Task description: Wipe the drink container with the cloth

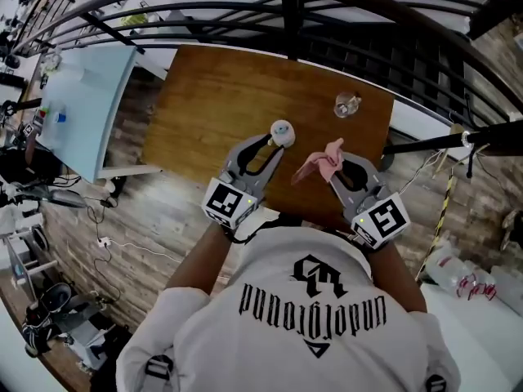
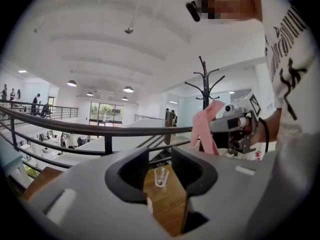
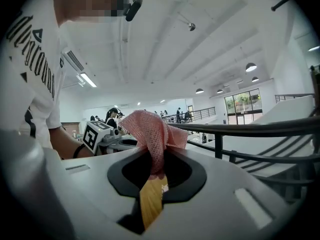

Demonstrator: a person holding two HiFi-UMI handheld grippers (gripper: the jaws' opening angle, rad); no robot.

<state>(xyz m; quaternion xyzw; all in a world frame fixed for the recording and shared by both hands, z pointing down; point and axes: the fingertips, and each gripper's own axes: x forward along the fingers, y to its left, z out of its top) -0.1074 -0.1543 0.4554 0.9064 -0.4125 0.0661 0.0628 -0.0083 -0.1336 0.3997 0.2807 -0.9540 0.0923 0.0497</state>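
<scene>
right gripper (image 3: 156,167) pinches a bunched pink mesh cloth (image 3: 149,130).

Left gripper (image 1: 275,143) – tips at drink container (image 1: 283,131) | right gripper (image 1: 337,157) – holds pink cloth (image 1: 315,166) | table (image 1: 221,96): glass (image 1: 346,104)

Wooden table (image 1: 212,96); black railing (image 1: 290,19) beyond
</scene>
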